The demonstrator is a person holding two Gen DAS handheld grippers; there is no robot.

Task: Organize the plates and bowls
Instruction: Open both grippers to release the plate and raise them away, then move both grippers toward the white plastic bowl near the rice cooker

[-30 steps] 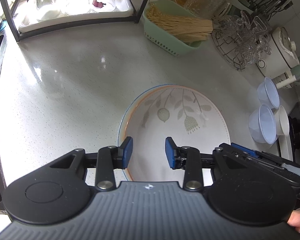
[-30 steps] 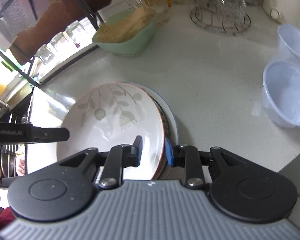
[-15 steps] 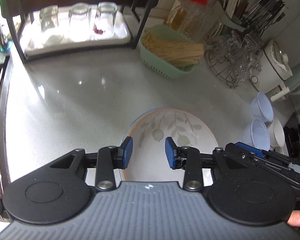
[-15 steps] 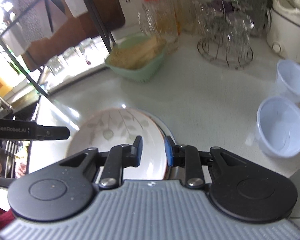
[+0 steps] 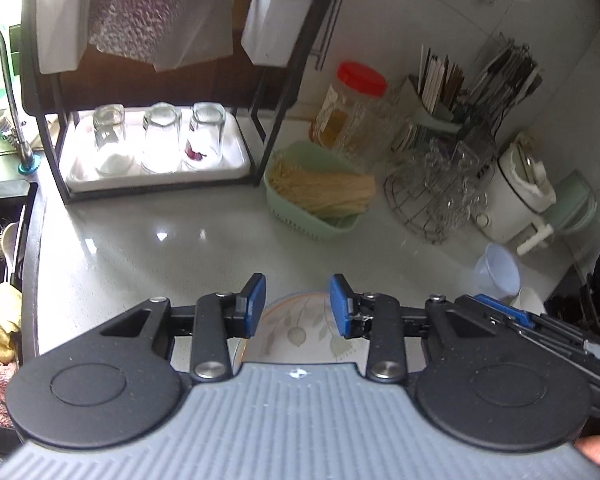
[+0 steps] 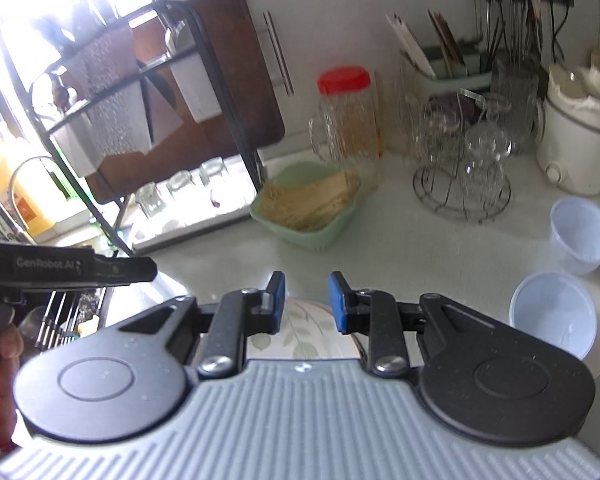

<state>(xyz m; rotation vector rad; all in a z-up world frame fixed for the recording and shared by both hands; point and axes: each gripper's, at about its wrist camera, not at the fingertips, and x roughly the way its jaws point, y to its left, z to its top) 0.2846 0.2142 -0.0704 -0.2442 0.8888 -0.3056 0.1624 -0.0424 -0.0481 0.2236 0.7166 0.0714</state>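
A white plate with a leaf pattern and an orange rim [image 5: 296, 332] lies on the pale counter, on top of another plate whose edge shows at its side [image 6: 356, 345]. My left gripper [image 5: 296, 304] hovers above it, open, with only counter between its blue pads. Over the same plate [image 6: 300, 330] my right gripper [image 6: 306, 300] is open too, with a narrower gap and nothing in it. Each gripper appears in the other's view: the right one [image 5: 500, 312] at the right, the left one [image 6: 150, 270] at the left. Two pale blue bowls [image 6: 552, 314] [image 6: 582, 232] stand to the right.
A green basket of noodles [image 5: 320, 200] sits behind the plates. A black rack with a white tray of upturned glasses [image 5: 156, 140] stands at the back left, a wire stand of glasses [image 5: 436, 196] and a white cooker [image 5: 516, 196] at the back right. A sink [image 5: 0, 264] borders the left.
Both grippers have risen and tilted up, so the plate has shrunk and slid low between the fingers. The plate stayed on the counter. The gaps between the jaws are unchanged.
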